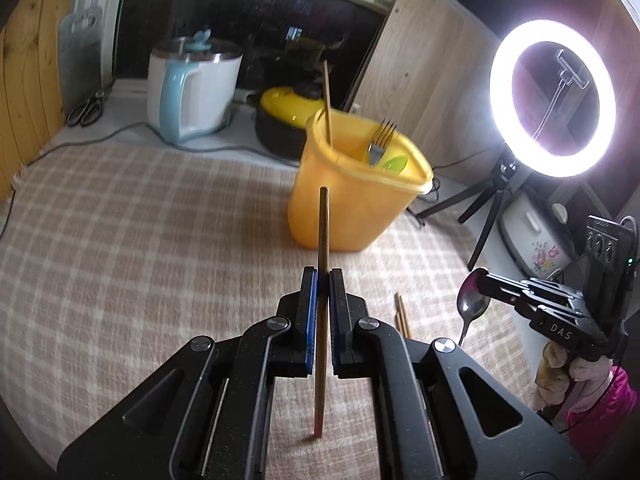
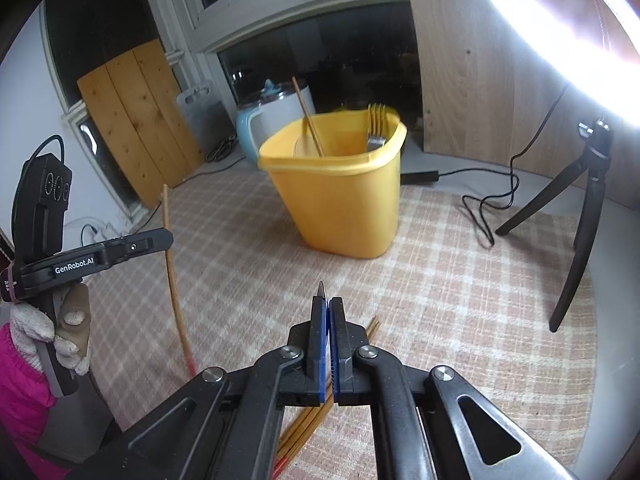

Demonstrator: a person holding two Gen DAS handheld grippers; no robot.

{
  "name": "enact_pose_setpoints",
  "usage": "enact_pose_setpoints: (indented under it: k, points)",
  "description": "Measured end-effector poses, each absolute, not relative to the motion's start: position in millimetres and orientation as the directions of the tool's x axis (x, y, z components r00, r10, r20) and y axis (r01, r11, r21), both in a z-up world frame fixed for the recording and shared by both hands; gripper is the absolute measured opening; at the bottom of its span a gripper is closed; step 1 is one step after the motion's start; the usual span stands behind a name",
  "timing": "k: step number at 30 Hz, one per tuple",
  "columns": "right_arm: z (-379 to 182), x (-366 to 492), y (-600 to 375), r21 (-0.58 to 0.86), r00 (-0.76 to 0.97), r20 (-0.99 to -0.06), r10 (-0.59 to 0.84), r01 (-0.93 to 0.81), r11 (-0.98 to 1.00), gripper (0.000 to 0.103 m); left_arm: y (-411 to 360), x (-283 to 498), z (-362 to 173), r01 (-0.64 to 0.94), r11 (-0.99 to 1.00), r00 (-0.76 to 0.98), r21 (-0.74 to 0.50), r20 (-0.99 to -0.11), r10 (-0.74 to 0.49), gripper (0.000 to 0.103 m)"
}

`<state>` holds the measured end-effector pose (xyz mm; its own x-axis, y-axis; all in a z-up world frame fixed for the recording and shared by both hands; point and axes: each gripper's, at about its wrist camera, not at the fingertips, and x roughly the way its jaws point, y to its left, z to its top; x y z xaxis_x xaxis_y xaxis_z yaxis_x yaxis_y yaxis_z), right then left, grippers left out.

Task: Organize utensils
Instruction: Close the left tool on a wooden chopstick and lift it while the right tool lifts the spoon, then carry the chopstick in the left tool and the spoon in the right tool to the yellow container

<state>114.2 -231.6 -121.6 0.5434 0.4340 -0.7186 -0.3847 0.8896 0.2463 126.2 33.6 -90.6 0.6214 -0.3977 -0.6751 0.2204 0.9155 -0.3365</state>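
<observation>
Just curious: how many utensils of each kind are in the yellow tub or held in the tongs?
Chopsticks: 2 (tub, left tongs)
Forks: 1
Metal spoons: 1 (right tongs)
Green plastic utensils: 1
Total: 5

The lower ends of the fork [image 1: 380, 142] and the chopstick [image 1: 328, 104] sink out of sight inside the yellow bin [image 1: 352, 204]. The loose chopsticks [image 2: 308, 420] run under the right gripper [image 2: 329, 300], whose spoon [image 1: 472, 300] shows edge-on only. The ring light [image 2: 560, 40] is cut off.
</observation>
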Motion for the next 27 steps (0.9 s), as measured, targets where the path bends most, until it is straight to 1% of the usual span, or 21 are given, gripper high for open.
enact_pose_setpoints:
  k: [14, 27]
  points:
    - [-77, 124, -234, 0.221, 0.671, -0.631, 0.389, -0.325, 0.920, 0.000, 41, 151, -35, 0.282, 0.895, 0.691, -0.345, -0.574, -0.439, 0.003]
    - [-34, 155, -227, 0.188, 0.775, -0.545, 0.320, -0.259, 0.947, 0.000, 51, 188, 28, 0.344, 0.884, 0.756, -0.315, -0.466, -0.460, 0.003]
